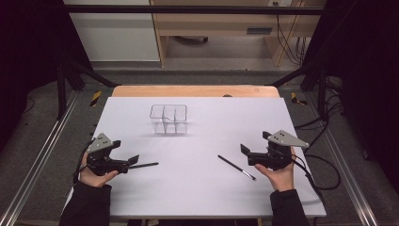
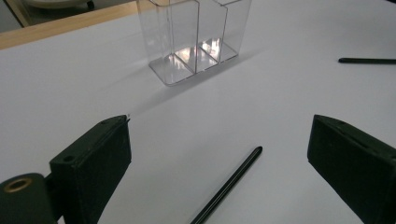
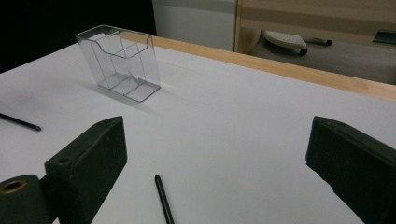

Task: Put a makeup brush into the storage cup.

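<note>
Nearest the high camera, two dark sleeves come in from 6 o'clock, each hand holding a gripper low over the white table top [image 1: 197, 188]. Toward 8 o'clock from the table's middle, the left gripper [image 1: 134, 160] has its jaws spread wide with nothing between them, pointing toward 3 o'clock; a thin black pen [image 1: 144, 165] lies flat on the table just beyond its tips, and in the left gripper view that pen [image 2: 229, 184] runs up between the two open jaws without touching either. Toward 4 o'clock from the middle, the right gripper [image 1: 244, 151] is likewise wide open and empty, its jaws pointing toward 9 o'clock. A second black pen [image 1: 236, 167] lies slanted on the surface near it, one end toward 10 o'clock and the paler tip toward 4 o'clock; in the right gripper view its end [image 3: 163, 198] sits between the jaws, clear of both. At 12 o'clock from the middle, well apart from both grippers, a clear plastic holder [image 1: 169, 119] stands upright, divided into compartments, all of them bare. Beyond it, a wooden edge [image 1: 195, 91] borders the far side of the table.
</note>
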Action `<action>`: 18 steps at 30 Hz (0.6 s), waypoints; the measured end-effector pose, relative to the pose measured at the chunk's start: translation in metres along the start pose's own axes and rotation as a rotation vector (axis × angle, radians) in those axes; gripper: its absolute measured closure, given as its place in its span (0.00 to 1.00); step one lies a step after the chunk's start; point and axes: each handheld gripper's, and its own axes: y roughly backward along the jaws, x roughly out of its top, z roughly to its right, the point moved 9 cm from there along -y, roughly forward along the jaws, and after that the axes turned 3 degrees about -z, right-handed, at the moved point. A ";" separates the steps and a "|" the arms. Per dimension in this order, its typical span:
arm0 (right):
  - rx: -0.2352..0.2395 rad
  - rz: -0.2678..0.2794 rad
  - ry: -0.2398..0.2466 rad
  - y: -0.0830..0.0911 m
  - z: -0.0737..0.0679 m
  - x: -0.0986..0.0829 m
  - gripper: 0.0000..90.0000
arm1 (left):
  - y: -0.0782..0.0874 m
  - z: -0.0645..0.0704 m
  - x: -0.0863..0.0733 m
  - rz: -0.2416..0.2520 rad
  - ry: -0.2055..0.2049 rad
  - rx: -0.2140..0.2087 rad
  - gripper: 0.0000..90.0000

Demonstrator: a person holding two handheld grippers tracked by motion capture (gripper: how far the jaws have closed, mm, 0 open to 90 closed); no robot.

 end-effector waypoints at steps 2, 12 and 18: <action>0.001 0.001 0.000 0.000 0.000 0.000 0.06 | -0.002 0.000 -0.003 -0.020 -0.008 -0.005 0.07; 0.006 -0.012 0.001 -0.002 -0.004 -0.003 0.06 | -0.016 0.002 -0.020 -0.114 -0.044 -0.026 0.10; 0.012 -0.024 0.007 -0.005 -0.007 -0.005 0.06 | -0.025 0.002 -0.031 -0.179 -0.072 -0.033 0.14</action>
